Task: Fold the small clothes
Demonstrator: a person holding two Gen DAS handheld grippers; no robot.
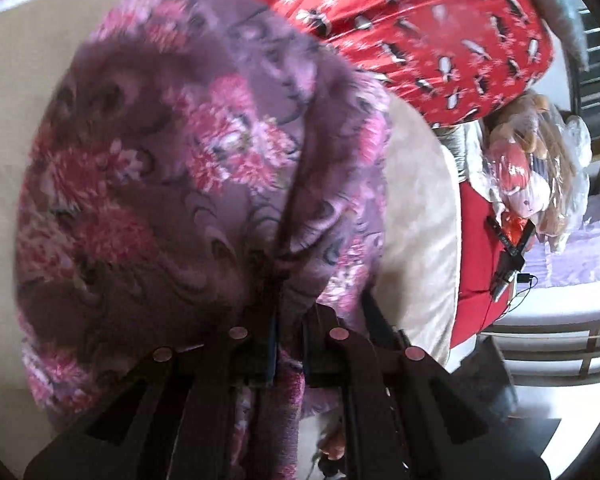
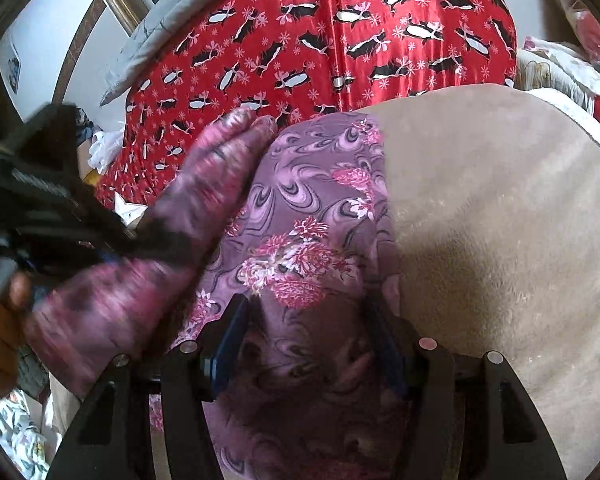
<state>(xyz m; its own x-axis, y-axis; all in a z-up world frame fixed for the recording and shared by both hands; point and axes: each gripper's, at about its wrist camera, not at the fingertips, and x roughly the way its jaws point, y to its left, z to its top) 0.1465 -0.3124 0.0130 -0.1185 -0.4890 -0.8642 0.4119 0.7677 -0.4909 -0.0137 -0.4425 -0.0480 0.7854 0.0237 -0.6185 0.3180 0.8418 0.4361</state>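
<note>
A purple garment with pink flowers lies on a beige blanket. My left gripper is shut on a fold of it and holds that part lifted, so cloth fills the left wrist view. In the right wrist view the garment lies flat on the beige blanket. My right gripper is open, its jaws apart over the garment's near part. The left gripper shows at the left, holding a blurred lifted flap.
A red quilt with a black-and-white print lies behind the blanket, also in the left wrist view. Plastic-wrapped toys and a red bag sit at the right. A grey pillow lies at the back left.
</note>
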